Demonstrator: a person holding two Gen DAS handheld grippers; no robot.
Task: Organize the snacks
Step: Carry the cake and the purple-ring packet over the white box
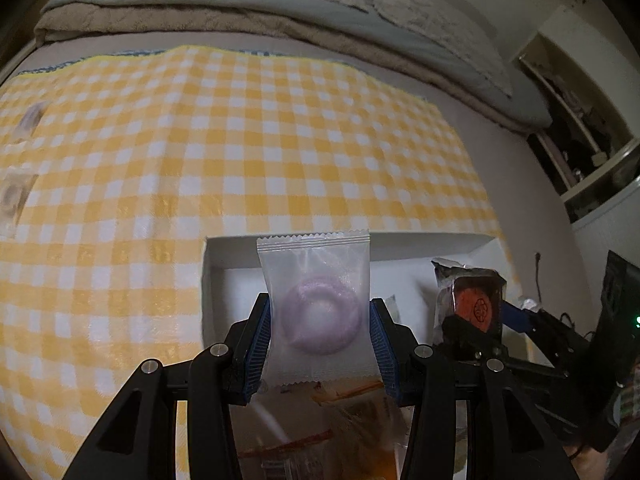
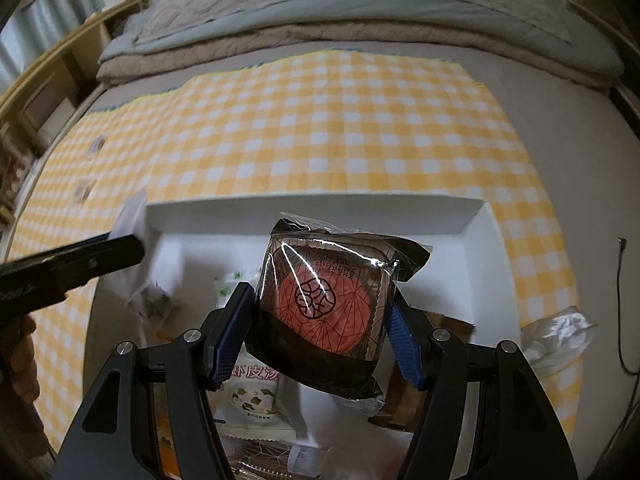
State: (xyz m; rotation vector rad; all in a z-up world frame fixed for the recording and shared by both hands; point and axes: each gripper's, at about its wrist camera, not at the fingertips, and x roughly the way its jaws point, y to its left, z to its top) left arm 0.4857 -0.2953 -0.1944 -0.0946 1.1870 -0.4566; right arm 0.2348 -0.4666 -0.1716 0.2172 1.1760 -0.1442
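Observation:
My left gripper (image 1: 320, 338) is shut on a frosted clear packet (image 1: 316, 280) with a purple ring-shaped snack inside, held upright over the white box (image 1: 224, 248). My right gripper (image 2: 320, 328) is shut on a black-wrapped round cake with a pink-red top (image 2: 328, 300), also above the white box (image 2: 472, 264). In the left wrist view that black packet (image 1: 472, 300) hangs at the right. In the right wrist view the left gripper's arm (image 2: 72, 268) and its blurred packet (image 2: 132, 216) show at the left. Several snack packets lie in the box under both grippers.
The box sits on a yellow-and-white checked cloth (image 1: 240, 140) spread over a bed. Two small packets (image 1: 16, 196) lie at the cloth's left edge. Folded blankets (image 2: 320, 32) lie at the back. A crumpled wrapper (image 2: 556, 336) and a cable (image 2: 624, 304) lie right of the box.

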